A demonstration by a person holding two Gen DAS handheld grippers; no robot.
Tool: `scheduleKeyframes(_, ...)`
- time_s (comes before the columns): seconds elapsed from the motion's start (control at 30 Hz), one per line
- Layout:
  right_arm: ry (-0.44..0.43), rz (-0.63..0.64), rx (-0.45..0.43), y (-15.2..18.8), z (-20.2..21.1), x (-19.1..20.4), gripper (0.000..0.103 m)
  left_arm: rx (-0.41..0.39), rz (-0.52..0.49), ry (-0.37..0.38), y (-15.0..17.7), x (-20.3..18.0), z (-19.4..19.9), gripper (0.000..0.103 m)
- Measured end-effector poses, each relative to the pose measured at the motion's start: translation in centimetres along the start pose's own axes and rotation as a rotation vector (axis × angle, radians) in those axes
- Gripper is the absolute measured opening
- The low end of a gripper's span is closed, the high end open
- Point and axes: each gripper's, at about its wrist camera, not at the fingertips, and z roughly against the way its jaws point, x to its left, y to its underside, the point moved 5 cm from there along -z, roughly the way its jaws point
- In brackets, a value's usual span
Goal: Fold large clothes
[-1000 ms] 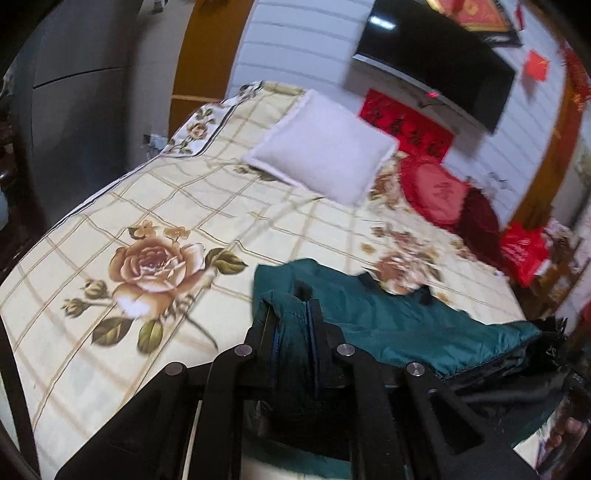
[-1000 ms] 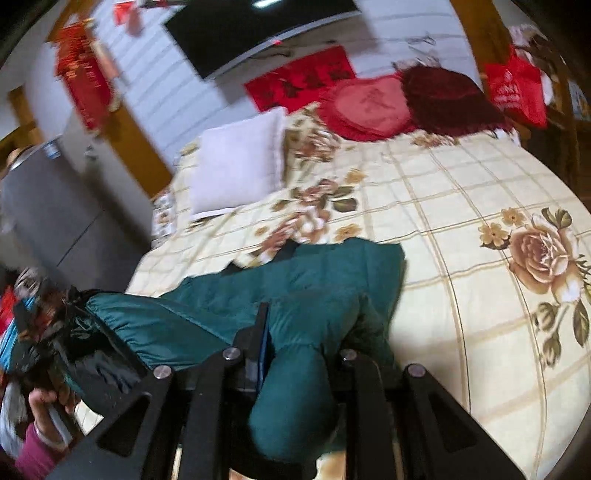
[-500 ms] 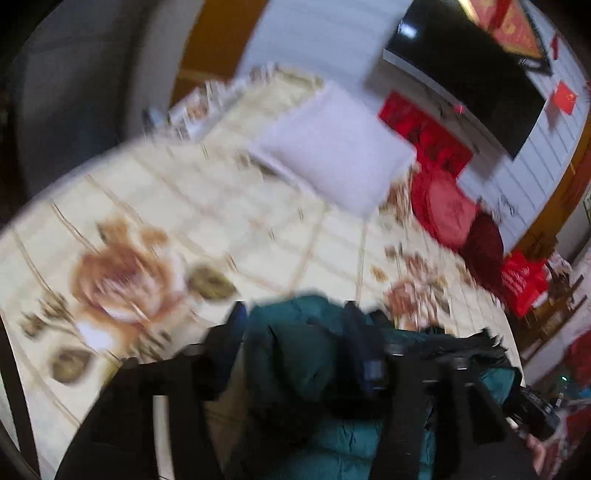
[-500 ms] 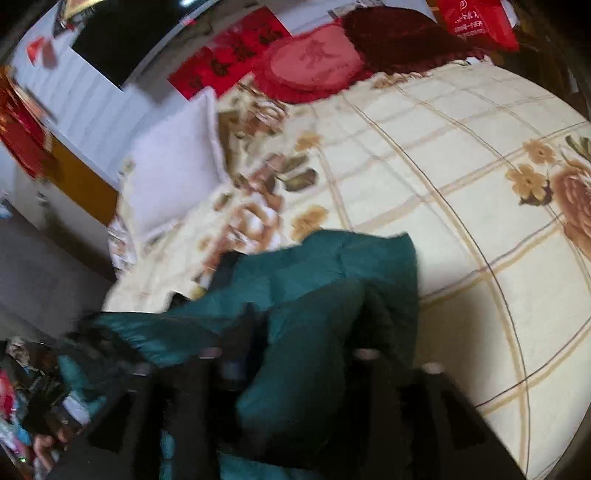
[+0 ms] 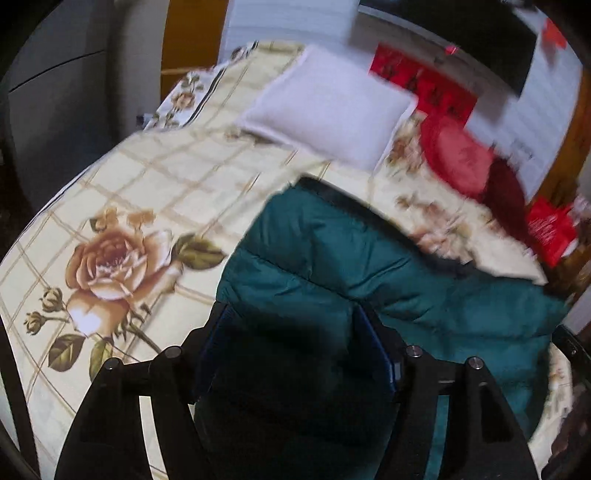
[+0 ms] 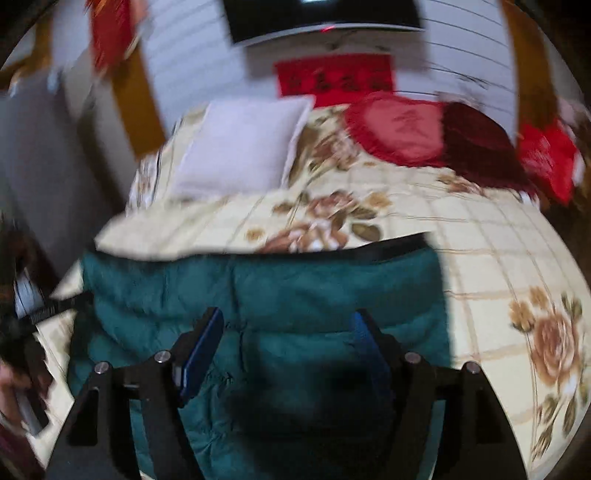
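A dark teal padded jacket lies spread on the floral bed sheet, its black hem edge toward the pillows. It also shows in the right wrist view. My left gripper is open, its jaws wide apart, right over the jacket's near end. My right gripper is open too, jaws wide apart, just above the jacket's near part. Neither holds cloth. Both views are blurred by motion.
A white pillow lies at the head of the bed, with a red round cushion and a dark red one beside it. A grey cabinet stands left of the bed. A television hangs on the wall.
Both grippers were shut on bunched jacket fabric; now both are open and the jacket lies flatter and spread wider across the bed. Both cameras have swung during the release.
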Motion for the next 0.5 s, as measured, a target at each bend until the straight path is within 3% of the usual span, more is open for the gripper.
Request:
scheduleKeyframes(0.23, 0.077, -0.029, 0.138, 1.1, -8.2, -1.0, 0.076, 0.032, -0.024, -0.059, 0.4, 0.1, -3.5, 0.054)
scheduleKeyframes(0.4, 0.114, -0.008, 0.130, 1.7, -9.9, -0.9, 0.077, 0.029, -0.038, -0.080, 0.3, 0.0, -4.8, 0.060)
scheduleKeyframes(0.5, 0.131, -0.010, 0.151, 1.2, -8.8, -0.4, 0.077, 0.037, -0.034, -0.083, 0.3, 0.1, -5.2, 0.062)
